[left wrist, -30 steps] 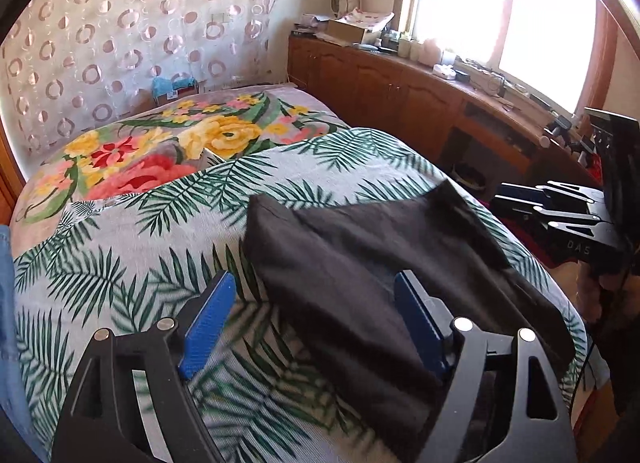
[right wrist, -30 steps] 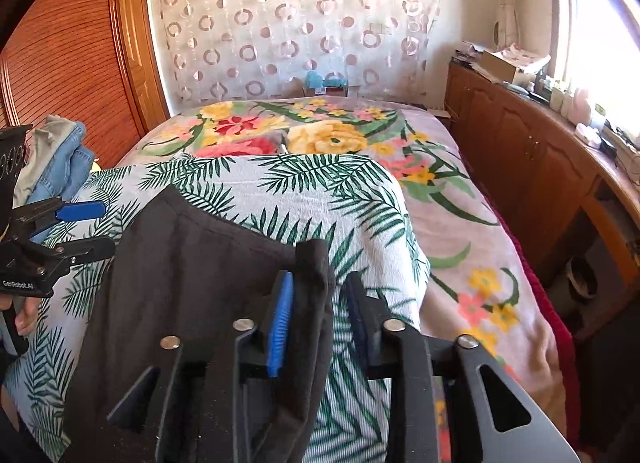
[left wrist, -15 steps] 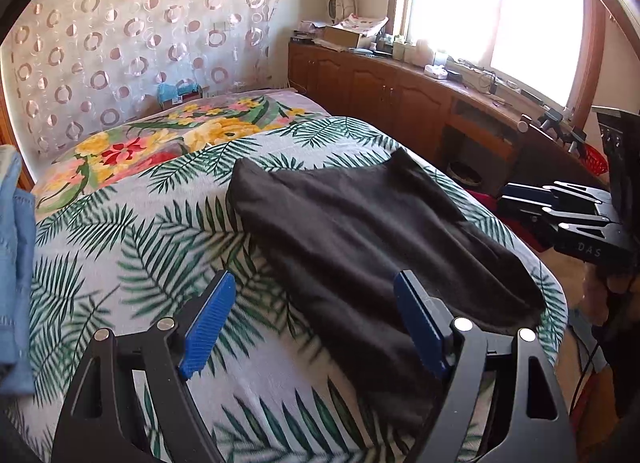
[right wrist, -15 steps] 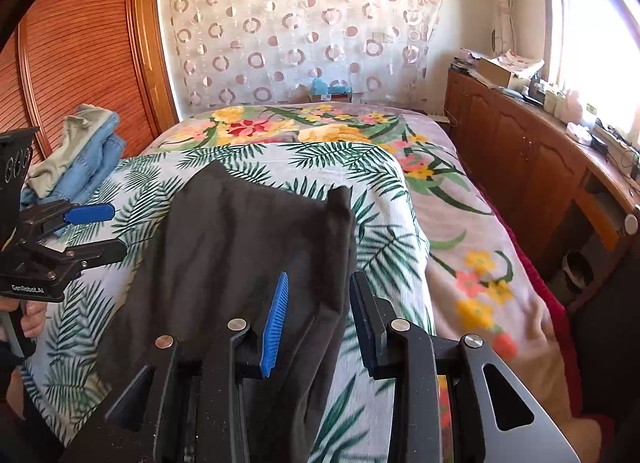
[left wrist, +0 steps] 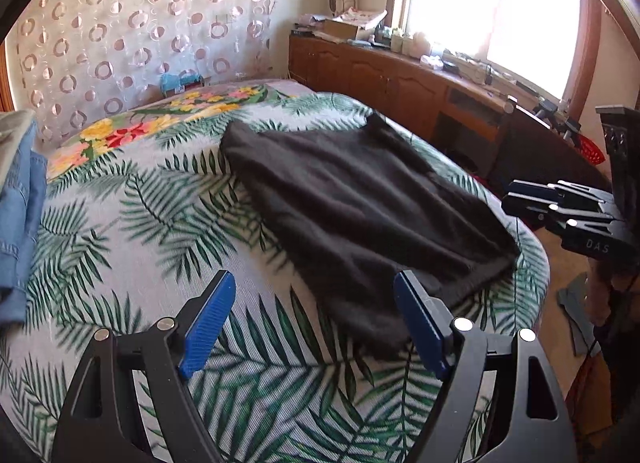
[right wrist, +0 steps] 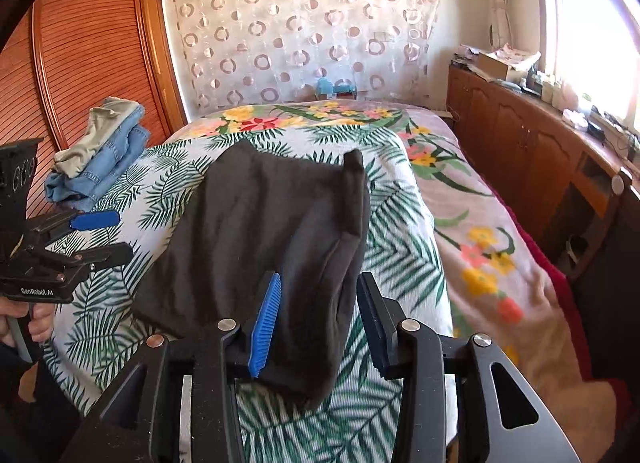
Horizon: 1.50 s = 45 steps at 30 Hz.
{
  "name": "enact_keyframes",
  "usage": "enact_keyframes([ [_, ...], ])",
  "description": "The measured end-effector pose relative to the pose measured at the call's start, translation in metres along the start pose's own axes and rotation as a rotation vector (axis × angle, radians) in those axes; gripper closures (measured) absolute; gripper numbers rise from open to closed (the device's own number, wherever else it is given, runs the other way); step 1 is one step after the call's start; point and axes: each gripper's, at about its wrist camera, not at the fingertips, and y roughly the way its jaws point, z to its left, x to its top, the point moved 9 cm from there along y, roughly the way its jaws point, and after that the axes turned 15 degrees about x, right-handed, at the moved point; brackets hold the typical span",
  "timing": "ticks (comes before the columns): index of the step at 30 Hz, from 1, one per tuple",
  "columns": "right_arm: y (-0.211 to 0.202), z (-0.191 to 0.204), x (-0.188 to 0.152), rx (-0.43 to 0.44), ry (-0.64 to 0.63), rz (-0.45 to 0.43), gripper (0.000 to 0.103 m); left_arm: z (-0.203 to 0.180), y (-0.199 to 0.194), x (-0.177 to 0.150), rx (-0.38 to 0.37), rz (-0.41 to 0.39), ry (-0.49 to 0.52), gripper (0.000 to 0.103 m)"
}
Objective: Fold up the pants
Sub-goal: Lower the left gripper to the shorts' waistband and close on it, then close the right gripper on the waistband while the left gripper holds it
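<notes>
Folded black fabric pants (left wrist: 360, 207) flat on palm-leaf-print bed (left wrist: 168, 231). Left tongs (left wrist: 312, 315) wide, empty. Right tongs (right wrist: 316, 315) parted, empty, above pants.

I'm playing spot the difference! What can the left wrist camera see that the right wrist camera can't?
Only the left wrist camera shows the red basket by the window. Only the right wrist camera shows the wooden wardrobe and a hand gripping the other tool. Both show the black pants on the leafy bedspread and the pile of jeans.
</notes>
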Motion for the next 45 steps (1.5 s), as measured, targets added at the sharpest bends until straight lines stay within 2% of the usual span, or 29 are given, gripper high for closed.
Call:
enact_keyframes([
  [8,0.007,-0.005,-0.017,0.014,0.049,0.031,0.062,-0.019,0.005,-0.022,-0.028,0.039,0.029,0.021],
  [10,0.008,-0.008,-0.02,0.011,0.06,0.037,0.062,-0.024,0.003,-0.025,-0.042,0.042,0.02,0.024],
  [15,0.005,-0.007,-0.021,0.014,0.078,0.04,0.062,-0.032,0.002,-0.032,-0.068,0.051,0.015,0.045],
  [17,0.005,-0.007,-0.022,0.017,0.084,0.04,0.062,-0.034,0.001,-0.035,-0.07,0.044,0.009,0.049],
  [23,0.01,-0.005,-0.026,0.023,0.09,0.046,0.062,-0.045,-0.007,-0.037,-0.115,0.03,0.028,0.078],
  [25,0.01,-0.005,-0.027,0.024,0.09,0.046,0.062,-0.044,-0.009,-0.035,-0.095,0.021,0.03,0.087],
  [36,0.004,-0.004,-0.024,0.027,0.097,0.021,0.062,-0.036,-0.009,-0.039,-0.1,0.039,-0.008,0.088],
  [45,0.023,0.005,-0.033,0.011,0.068,0.076,0.062,-0.034,-0.008,-0.042,-0.121,0.041,-0.037,0.086],
])
